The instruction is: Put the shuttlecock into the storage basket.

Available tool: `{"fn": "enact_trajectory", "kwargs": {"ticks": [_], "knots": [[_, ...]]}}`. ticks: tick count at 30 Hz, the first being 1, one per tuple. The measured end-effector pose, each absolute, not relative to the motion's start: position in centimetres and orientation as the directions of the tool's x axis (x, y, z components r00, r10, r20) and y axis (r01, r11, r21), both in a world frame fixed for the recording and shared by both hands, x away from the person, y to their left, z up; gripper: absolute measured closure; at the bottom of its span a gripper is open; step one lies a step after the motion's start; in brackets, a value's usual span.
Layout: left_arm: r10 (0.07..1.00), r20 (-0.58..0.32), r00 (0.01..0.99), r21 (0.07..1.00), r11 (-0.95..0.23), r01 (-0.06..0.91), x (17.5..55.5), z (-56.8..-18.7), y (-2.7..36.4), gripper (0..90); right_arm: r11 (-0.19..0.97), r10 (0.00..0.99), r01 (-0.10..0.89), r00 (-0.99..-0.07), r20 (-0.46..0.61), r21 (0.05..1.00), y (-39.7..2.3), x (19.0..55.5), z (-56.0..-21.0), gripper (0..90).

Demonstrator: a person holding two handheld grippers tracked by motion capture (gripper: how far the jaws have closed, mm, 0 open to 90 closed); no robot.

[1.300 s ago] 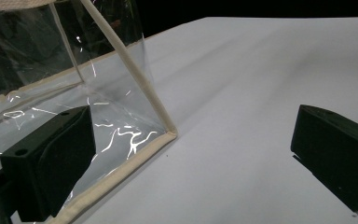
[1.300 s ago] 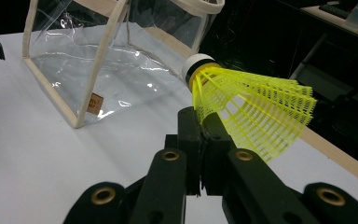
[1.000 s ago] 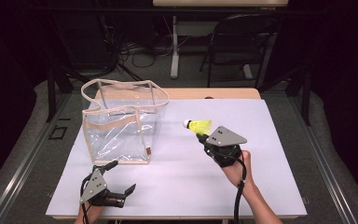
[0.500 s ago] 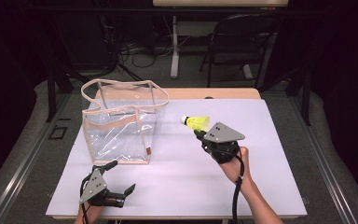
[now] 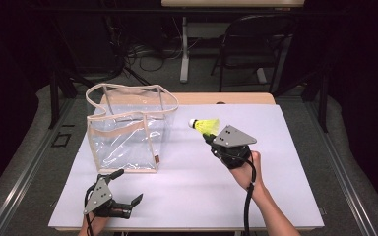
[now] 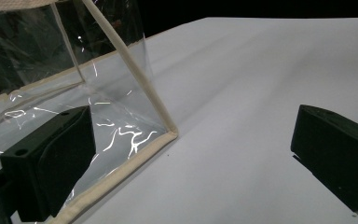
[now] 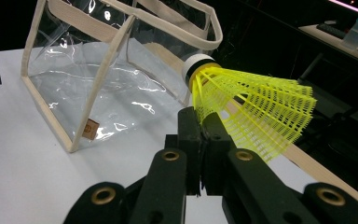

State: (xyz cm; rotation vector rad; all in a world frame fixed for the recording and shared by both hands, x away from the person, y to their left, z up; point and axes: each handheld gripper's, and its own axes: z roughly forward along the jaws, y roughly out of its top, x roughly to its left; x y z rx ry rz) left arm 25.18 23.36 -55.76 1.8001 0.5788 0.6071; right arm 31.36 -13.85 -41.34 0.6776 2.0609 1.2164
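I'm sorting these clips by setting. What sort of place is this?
Probably a lab or workshop set up for recording, not a home. A white-topped table stands in a dark room, loose cables trail over the floor behind it, and a folding chair and another desk stand farther back.

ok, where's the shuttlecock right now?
In the high view the yellow shuttlecock sits right of centre, pinched by its skirt in the right claw, above the white table and just right of the clear bag.
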Motion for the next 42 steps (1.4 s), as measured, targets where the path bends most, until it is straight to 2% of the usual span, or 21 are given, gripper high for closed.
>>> {"fn": "enact_trajectory", "kwargs": {"ticks": [42], "knots": [[0.649, 0.118, 0.751, 0.955, -0.282, 0.093, 25.2, -55.7, 23.4, 0.0, 0.441, 0.672, 0.078, -0.689, -0.271, 0.894, -11.7, 33.4, -38.7, 88.9]]}}
